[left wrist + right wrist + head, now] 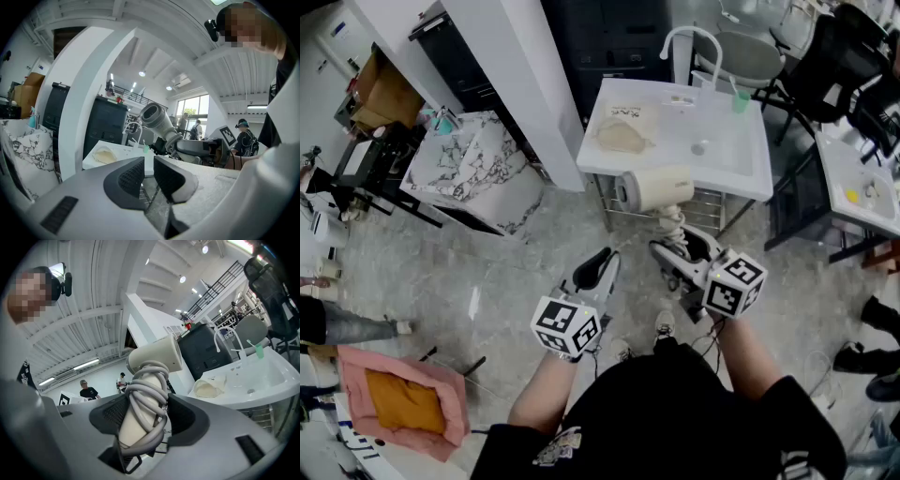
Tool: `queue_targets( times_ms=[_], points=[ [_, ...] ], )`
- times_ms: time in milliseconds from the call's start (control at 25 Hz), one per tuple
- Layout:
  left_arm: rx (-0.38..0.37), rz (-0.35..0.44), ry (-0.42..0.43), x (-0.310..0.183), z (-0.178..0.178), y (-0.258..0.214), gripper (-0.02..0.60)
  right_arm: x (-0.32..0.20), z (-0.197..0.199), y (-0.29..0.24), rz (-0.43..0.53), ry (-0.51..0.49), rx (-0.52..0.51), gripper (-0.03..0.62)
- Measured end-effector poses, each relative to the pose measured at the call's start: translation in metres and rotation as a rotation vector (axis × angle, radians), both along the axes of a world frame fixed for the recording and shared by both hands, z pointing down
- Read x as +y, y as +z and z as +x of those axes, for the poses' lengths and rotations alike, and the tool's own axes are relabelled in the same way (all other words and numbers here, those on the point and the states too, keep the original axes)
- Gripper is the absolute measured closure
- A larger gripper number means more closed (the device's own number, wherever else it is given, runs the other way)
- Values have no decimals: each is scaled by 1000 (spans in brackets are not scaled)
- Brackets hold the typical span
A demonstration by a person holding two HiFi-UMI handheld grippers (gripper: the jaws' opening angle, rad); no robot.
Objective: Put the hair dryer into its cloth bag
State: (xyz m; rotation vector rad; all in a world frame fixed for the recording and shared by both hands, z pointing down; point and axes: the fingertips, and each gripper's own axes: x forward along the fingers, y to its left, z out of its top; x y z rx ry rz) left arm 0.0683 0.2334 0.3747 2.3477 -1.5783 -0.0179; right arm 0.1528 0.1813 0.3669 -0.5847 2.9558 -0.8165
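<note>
My right gripper [680, 246] is shut on the handle of the cream hair dryer [656, 189], whose grey cord is wound around that handle. In the right gripper view the hair dryer [154, 357] stands upright between the pads of that gripper [143, 416], barrel on top. The beige cloth bag [623, 136] lies on the white sink counter [741, 173] beyond it, and shows too in the right gripper view [208, 387]. My left gripper [600, 272] hovers left of the dryer; its jaws [149, 173] stand a narrow gap apart with nothing between them.
A white faucet [694, 42] and a green cup [741, 98] stand at the sink's back. A wire rack [708, 206] sits under the counter. A white pillar [525, 84] and a marble-patterned cover [473, 164] are at left, black chairs [839, 66] at right.
</note>
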Motion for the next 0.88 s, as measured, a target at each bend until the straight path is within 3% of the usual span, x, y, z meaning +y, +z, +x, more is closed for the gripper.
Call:
queue_targets(
  times_ms=[480, 880],
  points=[
    [5, -6, -4, 1, -4, 2, 522, 1, -1, -2, -38, 15, -47, 336],
    [-3, 6, -22, -10, -2, 1, 528, -15, 16, 2, -31, 36, -29, 336]
  ],
)
